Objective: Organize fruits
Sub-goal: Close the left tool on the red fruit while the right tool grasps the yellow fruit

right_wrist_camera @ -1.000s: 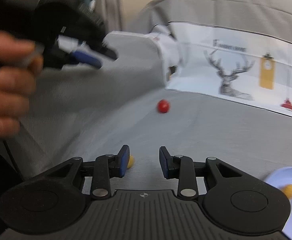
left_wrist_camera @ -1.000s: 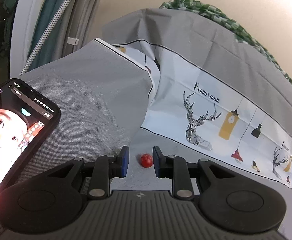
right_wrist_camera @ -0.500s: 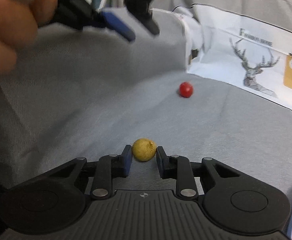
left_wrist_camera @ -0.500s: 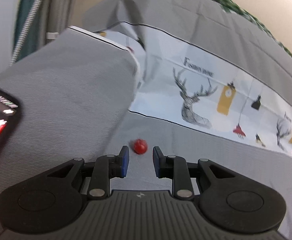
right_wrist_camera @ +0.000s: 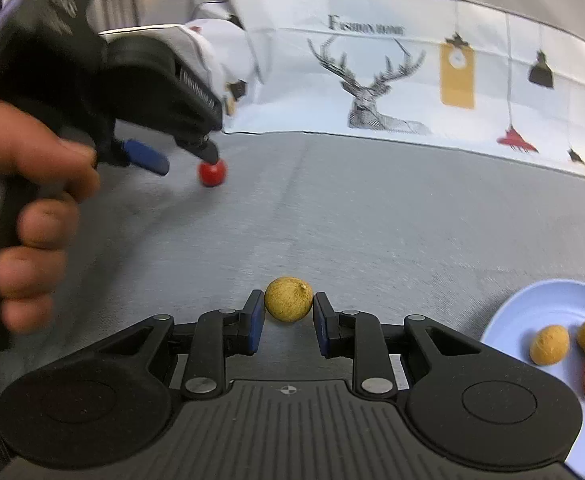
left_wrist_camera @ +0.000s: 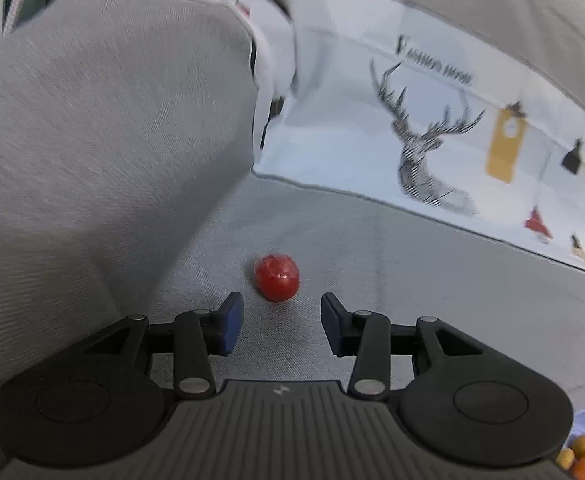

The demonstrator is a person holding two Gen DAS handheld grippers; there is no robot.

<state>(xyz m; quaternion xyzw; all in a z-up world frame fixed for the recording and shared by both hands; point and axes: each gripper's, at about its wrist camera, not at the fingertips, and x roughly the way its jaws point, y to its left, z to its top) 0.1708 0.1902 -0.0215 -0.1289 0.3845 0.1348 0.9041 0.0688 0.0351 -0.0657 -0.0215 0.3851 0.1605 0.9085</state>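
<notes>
We have the left claw (left_wrist_camera: pixel 281 318) spread apart w/ nothing in it, low over the grey woven bedcover (left_wrist_camera: pixel 372 264); the small round glossy red fruit (left_wrist_camera: pixel 277 277) lies on the fabric just ahead of the fingertips, slightly left of centre. It's near-spherical, no clear long axis, a pale cap mark on top.

Right claw (right_wrist_camera: pixel 287 318) brackets a round matte yellow-brown fruit (right_wrist_camera: pixel 288 299), blue pads (right_wrist_camera: pixel 257 312) just at its sides; whether it's clenched on it we can't tell. Its tiny stem nub points up-right.

Count: 1 red, 1 yellow by the claw, 2 more yellow plus 1 orange piece on the pale blue plate (right_wrist_camera: pixel 540 304) at right.

Behind: white printed cloth w/ deer (right_wrist_camera: pixel 366 80) & lamp motifs, a grey cushion (left_wrist_camera: pixel 92 140) at left.
</notes>
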